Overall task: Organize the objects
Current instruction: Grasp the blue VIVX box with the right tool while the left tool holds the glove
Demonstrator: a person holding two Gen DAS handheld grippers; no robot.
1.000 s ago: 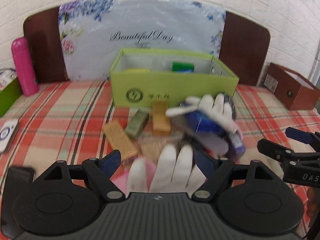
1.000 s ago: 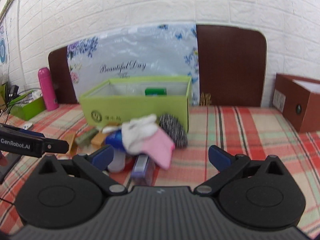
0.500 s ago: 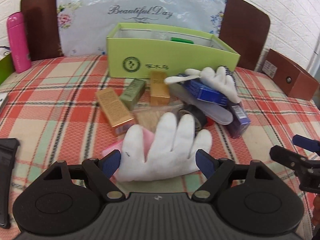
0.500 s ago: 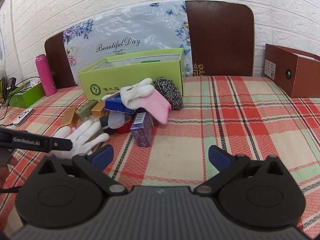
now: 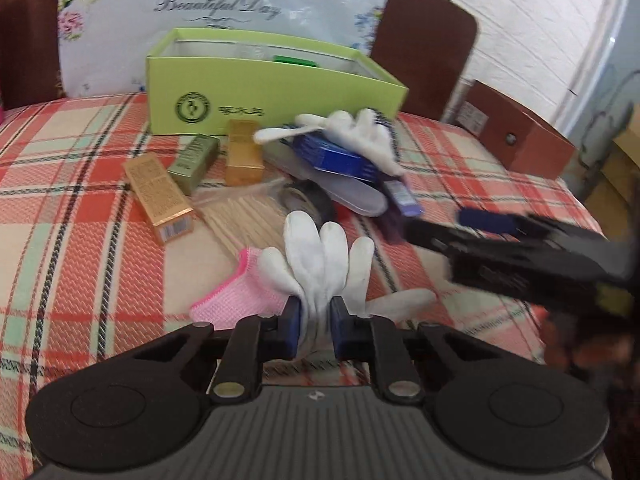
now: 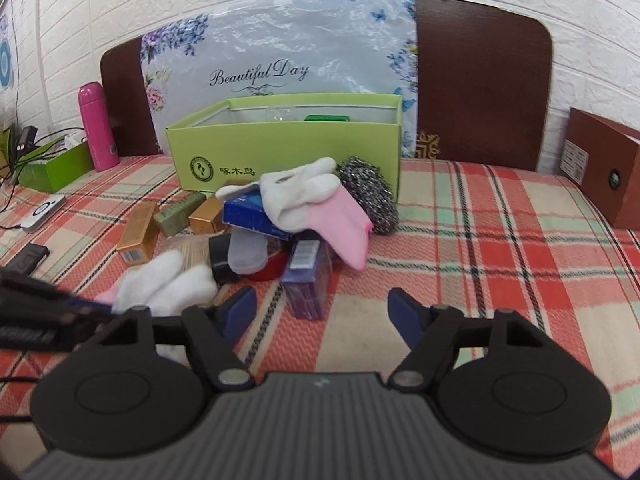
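Observation:
My left gripper (image 5: 314, 326) is shut on the palm of a white glove with a pink cuff (image 5: 320, 256) lying on the plaid cloth; the glove also shows in the right wrist view (image 6: 164, 286). My right gripper (image 6: 322, 312) is open and empty, low over the cloth just right of the pile; it appears blurred in the left wrist view (image 5: 520, 248). A green open box (image 6: 288, 160) stands behind the pile. The pile holds a second white and pink glove (image 6: 316, 204), a blue box (image 6: 252, 216), a purple box (image 6: 306, 276), gold boxes (image 5: 158, 196) and a steel scourer (image 6: 368, 196).
A brown box (image 6: 604, 172) stands at the far right. A pink bottle (image 6: 96, 126), a small green box (image 6: 56, 168), a white device (image 6: 42, 212) and a black object (image 6: 28, 256) sit at the left. A headboard and a floral bag rise behind.
My left gripper has closed on the near white glove. My right gripper has moved forward and left, closer to the pile and the left gripper.

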